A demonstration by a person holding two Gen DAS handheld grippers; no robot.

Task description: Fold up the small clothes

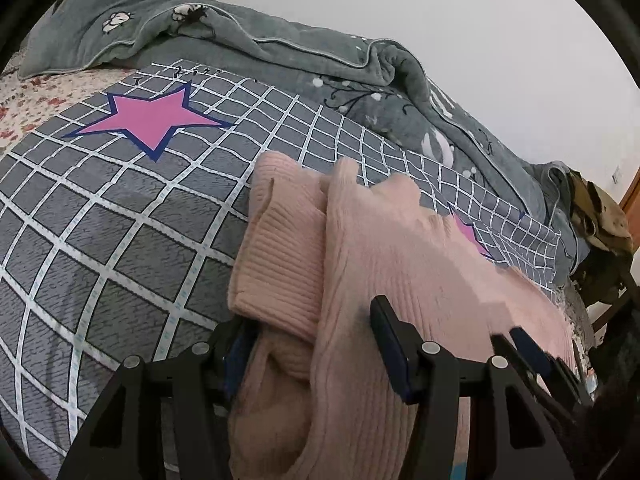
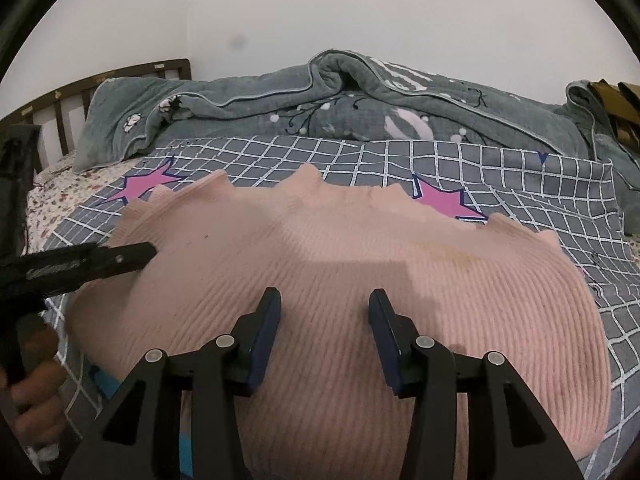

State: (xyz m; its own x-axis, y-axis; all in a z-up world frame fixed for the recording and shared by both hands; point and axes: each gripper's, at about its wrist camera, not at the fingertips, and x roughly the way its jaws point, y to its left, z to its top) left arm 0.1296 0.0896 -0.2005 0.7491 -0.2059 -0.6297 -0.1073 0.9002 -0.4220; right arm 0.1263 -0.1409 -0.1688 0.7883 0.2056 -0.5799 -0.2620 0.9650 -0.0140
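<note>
We hover two grippers over a pink ribbed sweater on a bed.

The sweater lies on the grey checked sheet near the bed's front edge. Our left gripper straddles a folded sleeve, jaws apart; our right gripper gapes above the sweater.

The sweater lies on the checked sheet, which covers the middle of the bed. A quilt is heaped behind the sheet at twelve o'clock, against the wall. The headboard stands at ten o'clock. The right gripper hangs over the sweater's near part at six o'clock. The left gripper reaches in from nine o'clock, its tip on the sweater's left edge. In the left wrist view a sleeve lies folded at the sweater's left, between the left gripper's fingers. A bag sits at three o'clock, beyond the bed's end.
</note>
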